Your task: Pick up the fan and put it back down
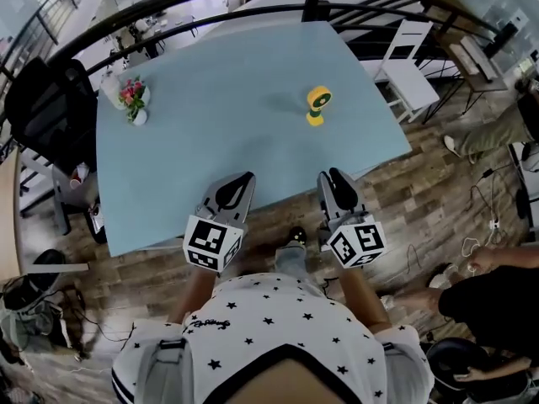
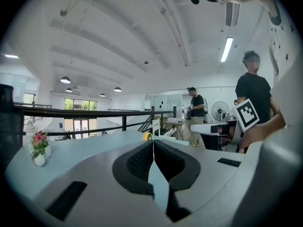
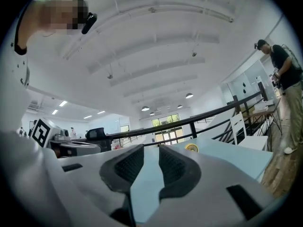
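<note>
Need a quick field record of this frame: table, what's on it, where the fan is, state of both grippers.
surface: light blue rectangular tabletop
fan: small yellow round desk fan, standing on the tabletop, right of its middle, untouched
other item: white vase with pink flowers, near the far left corner
left gripper: fingers together, nothing between them, over the near table edge
right gripper: fingers apart, nothing between them, well short of the fan
</note>
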Available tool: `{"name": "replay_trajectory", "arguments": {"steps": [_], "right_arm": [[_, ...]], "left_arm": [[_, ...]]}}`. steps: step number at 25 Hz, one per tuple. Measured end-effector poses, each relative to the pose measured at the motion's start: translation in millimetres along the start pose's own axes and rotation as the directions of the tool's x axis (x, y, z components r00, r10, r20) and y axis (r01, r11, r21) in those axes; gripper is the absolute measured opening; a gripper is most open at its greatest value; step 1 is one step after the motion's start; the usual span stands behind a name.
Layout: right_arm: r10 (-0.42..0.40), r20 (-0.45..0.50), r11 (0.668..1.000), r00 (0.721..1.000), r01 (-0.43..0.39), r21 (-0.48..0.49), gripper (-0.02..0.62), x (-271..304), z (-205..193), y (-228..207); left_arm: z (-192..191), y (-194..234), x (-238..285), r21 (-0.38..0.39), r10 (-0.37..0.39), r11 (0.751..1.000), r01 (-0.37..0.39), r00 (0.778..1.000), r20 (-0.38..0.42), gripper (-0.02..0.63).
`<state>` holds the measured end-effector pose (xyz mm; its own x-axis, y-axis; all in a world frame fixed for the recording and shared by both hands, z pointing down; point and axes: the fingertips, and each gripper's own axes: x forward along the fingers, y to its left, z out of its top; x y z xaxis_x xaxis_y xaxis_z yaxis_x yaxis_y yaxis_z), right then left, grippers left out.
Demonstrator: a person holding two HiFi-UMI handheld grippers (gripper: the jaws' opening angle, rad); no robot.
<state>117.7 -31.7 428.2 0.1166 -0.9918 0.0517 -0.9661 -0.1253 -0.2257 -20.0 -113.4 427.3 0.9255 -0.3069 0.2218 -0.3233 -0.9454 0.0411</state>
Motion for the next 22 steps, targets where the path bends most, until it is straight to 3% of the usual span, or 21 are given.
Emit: {"name": "replay_trajectory", "arguments": {"steps": [22], "right_arm": [[0.154,-0.051,0.988,0.987,-0.154,0.009,0.092,79.4,17.7,-101.3]], "left_arm": [[21.2,6.4,97.4,-0.024,0.183,0.983,-0.184,0.983,-0.022,0.029]]}}
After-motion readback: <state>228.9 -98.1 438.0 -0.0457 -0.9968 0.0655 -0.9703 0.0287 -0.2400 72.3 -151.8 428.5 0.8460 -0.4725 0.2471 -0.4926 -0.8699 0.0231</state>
